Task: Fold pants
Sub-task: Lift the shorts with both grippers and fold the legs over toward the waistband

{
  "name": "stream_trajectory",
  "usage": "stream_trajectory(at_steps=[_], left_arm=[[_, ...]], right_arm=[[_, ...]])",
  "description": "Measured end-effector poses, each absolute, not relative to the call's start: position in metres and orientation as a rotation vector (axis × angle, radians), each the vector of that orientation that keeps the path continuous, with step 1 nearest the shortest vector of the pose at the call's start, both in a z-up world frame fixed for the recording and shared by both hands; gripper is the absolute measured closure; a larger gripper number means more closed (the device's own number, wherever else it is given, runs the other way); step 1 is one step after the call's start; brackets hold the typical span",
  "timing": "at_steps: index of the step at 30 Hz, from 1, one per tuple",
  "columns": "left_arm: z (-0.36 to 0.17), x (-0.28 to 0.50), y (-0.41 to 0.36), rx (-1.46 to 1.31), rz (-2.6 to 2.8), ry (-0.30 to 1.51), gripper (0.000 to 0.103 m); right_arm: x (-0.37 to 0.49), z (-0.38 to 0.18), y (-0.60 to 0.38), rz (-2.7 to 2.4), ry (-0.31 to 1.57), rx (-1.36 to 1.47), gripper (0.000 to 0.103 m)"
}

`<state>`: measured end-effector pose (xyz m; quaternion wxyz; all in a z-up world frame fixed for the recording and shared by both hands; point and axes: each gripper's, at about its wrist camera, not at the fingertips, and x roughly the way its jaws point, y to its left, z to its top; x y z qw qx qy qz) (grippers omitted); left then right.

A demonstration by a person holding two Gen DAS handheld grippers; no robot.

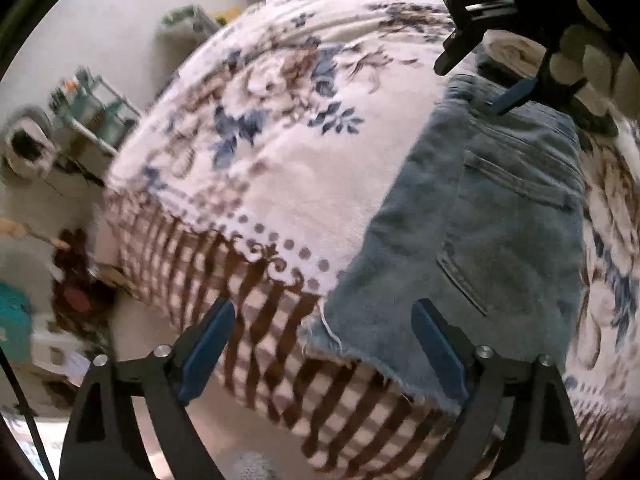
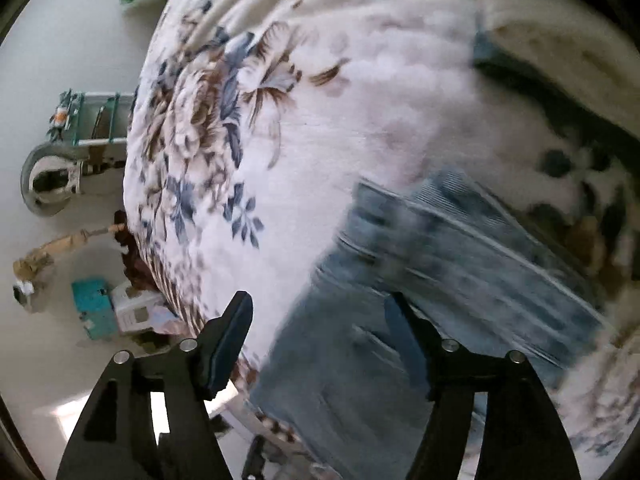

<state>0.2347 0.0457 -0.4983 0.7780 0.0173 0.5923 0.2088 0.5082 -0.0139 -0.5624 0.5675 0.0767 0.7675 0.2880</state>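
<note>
No text, label or number is readable in either view.

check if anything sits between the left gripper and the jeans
Nothing visible does. The left gripper is open right at the frayed hem of the jeans on the floral blanket, with no object between. The right gripper hovers at their far end.
</note>
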Motion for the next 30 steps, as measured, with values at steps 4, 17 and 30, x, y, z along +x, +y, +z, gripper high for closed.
stream_trajectory(at_steps=[4,17,30], left_arm=[[-0.494,0.223,-0.004,0.083,0.435,1.303,0.012],[-0.590,0.150,0.039,-1.278,0.618,1.241,0.014],[-0.596,0.204,0.037,-1.157,0.504,1.210,0.095]], right_arm=[[0.504,-0.546,-0.061,0.656,1.796,0.161,0.031],[0.508,-0.613,-0.175,0.622,1.843,0.208,0.031],[0.497,-0.659,-0.155,0.734,1.778,0.405,0.057]])
